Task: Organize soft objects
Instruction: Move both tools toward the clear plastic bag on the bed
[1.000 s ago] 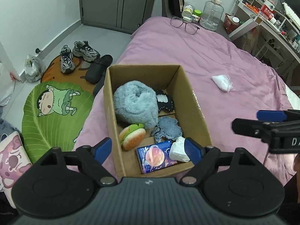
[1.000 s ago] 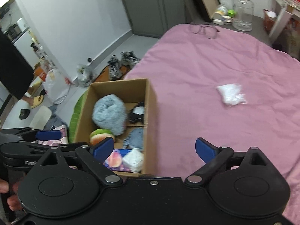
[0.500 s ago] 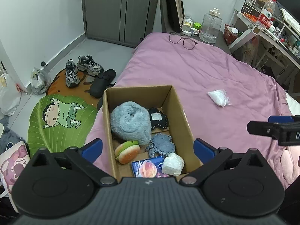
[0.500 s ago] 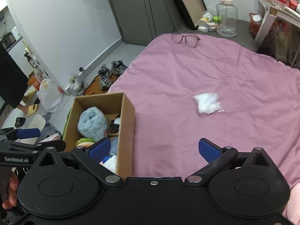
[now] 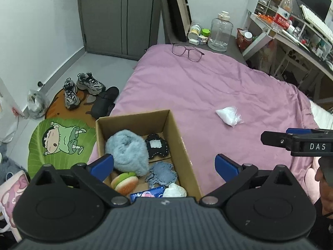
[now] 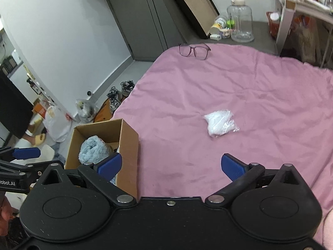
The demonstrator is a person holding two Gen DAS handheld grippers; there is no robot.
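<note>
Both my wide-open, empty grippers, left (image 5: 164, 164) and right (image 6: 169, 166), pull back from the brown cardboard box (image 5: 183, 145); beyond it, the white plastic-wrapped bundle (image 6: 220, 123) looks next.

Open pink bedspread (image 6: 239, 87) surrounds the white bag (image 6: 220, 122); the cardboard box (image 6: 129, 145) stands well left.

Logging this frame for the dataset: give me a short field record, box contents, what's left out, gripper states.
container: cardboard box on pink bed, open top
in box: blue fluffy item, burger plush, black patch, denim patch, blue packet, white wad
left out: white plastic bag on bed, right of box
also on bed: glasses
left gripper: open, empty, over box
right gripper: open, empty, apart from bag
</note>
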